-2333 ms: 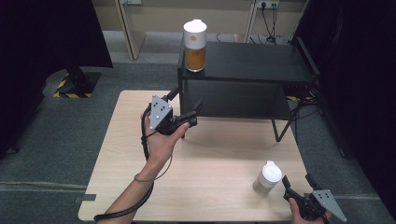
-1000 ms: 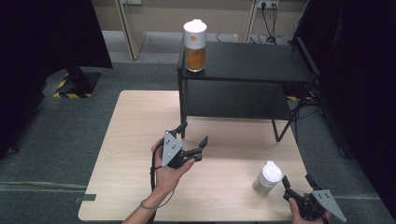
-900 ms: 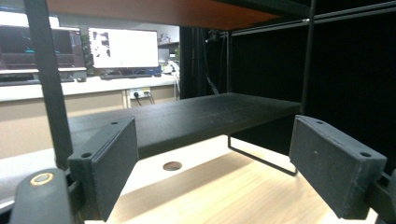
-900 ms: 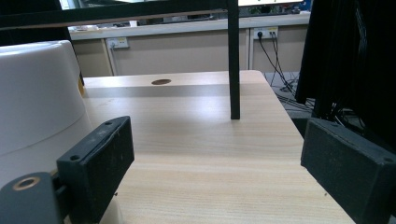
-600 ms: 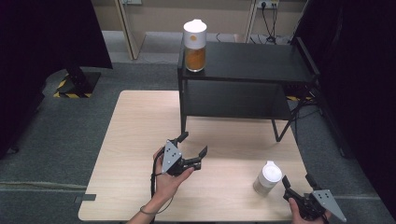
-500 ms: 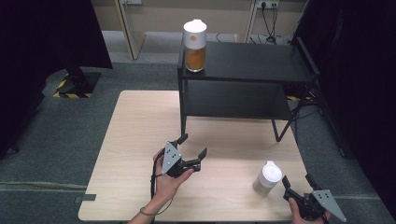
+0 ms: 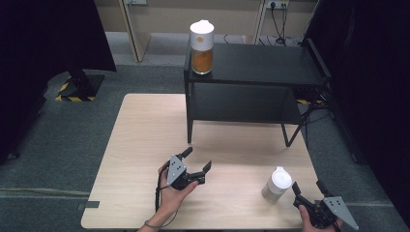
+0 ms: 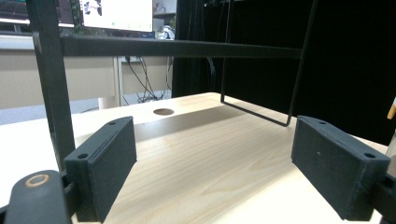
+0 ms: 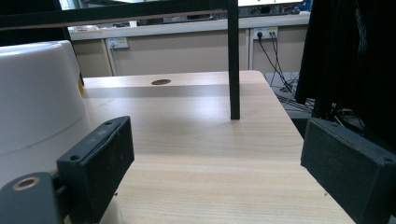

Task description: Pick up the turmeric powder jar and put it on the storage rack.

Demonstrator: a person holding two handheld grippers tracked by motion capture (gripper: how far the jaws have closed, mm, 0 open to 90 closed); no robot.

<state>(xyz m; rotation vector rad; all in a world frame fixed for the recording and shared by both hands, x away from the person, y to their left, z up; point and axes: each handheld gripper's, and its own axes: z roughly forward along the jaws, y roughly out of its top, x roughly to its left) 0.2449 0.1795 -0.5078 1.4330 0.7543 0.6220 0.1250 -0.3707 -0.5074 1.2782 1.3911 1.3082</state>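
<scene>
Beside the right gripper (image 7: 307, 187) fingers (image 9: 95, 167) — outside them — stands the white jar (image 7: 277, 183).

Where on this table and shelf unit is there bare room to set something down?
The table is bare along its left half, from the far edge to the left gripper. The shelf unit top is free right of the orange-filled jar, and its lower shelf looks bare. Crowded: the near right corner, where the white jar stands beside the right gripper.

No text, label, brand or number can be read anywhere. The monitors (image 8: 116, 14) behind the table carry only blurred marks (too small to make out), and the two white-lidded jars (image 7: 201, 47) show no lettering.
</scene>
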